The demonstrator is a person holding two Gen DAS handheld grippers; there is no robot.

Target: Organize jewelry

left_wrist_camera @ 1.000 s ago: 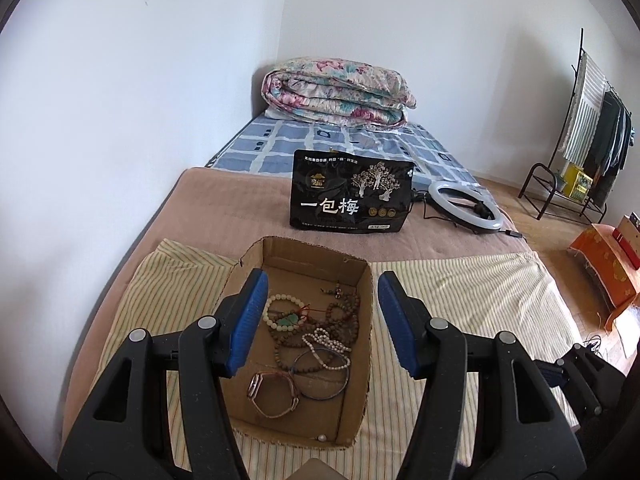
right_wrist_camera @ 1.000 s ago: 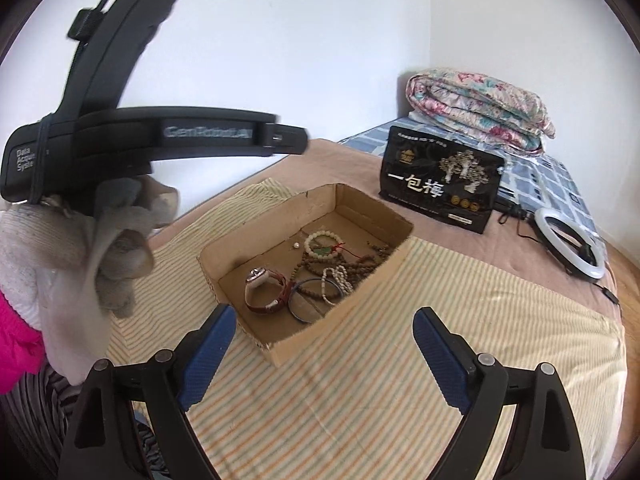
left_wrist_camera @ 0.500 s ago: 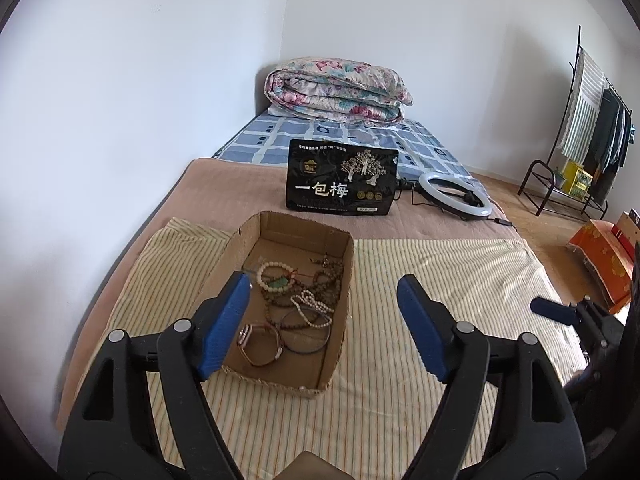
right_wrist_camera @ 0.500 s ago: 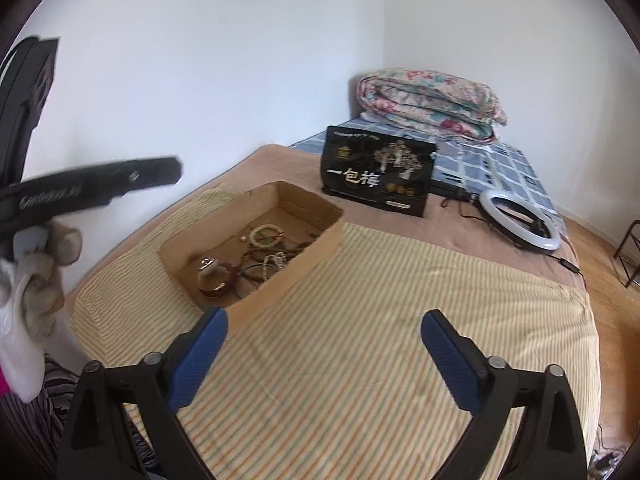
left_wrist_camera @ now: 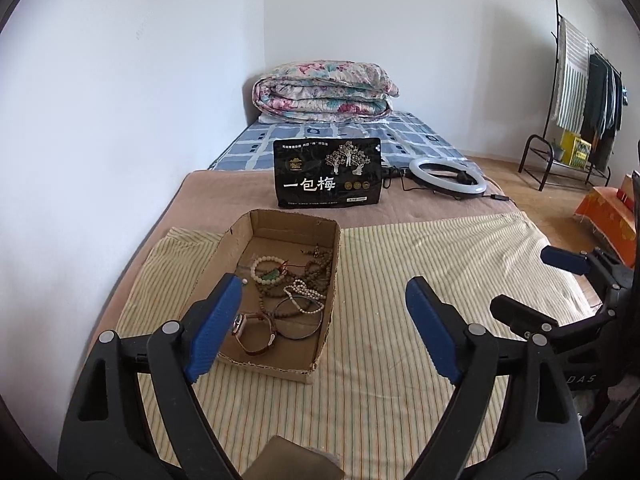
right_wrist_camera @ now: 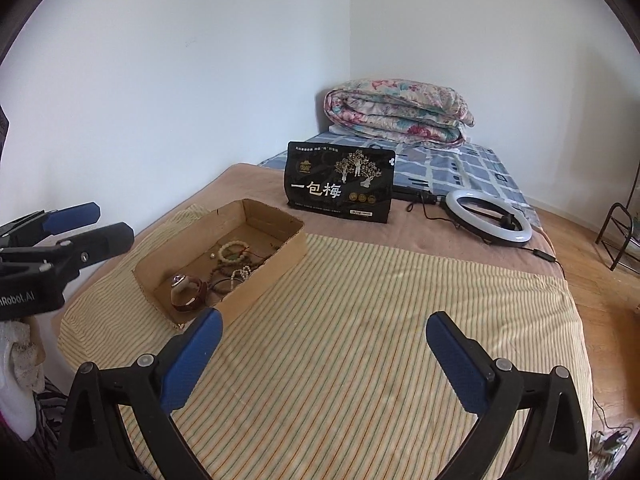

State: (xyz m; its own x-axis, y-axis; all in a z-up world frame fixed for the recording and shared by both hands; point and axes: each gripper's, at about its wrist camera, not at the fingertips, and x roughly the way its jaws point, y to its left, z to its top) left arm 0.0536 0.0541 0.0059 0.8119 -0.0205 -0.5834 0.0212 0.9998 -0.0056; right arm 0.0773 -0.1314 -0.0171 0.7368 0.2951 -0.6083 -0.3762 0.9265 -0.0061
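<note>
Since a second ago both tongs have drawn back from the box [left_wrist_camera: 280,280]: the left tongs [left_wrist_camera: 322,328], then straddling the box close up, now hang nearer its front end with bare striped cloth [left_wrist_camera: 420,280] between the tips, jaws opening and nothing between them; the right tongs [right_wrist_camera: 322,354] are spread wide over the cloth, holding nothing, and the gloved hand that filled the left of the right view is now only a sliver at the edge. The jewelry stays in the box: a pale bead bracelet [left_wrist_camera: 267,270], brown beads [left_wrist_camera: 316,266], a white strand [left_wrist_camera: 304,295], a dark bangle [left_wrist_camera: 300,322] and a watch [left_wrist_camera: 250,330], its left part hidden behind the left blue pad. The strands tangle, so their count is hard to tell. Behind the box on the bed stand a black bag [left_wrist_camera: 327,178], a ring light [left_wrist_camera: 447,174] and a folded quilt [left_wrist_camera: 324,92]; a clothes rack [left_wrist_camera: 580,88] is far right
</note>
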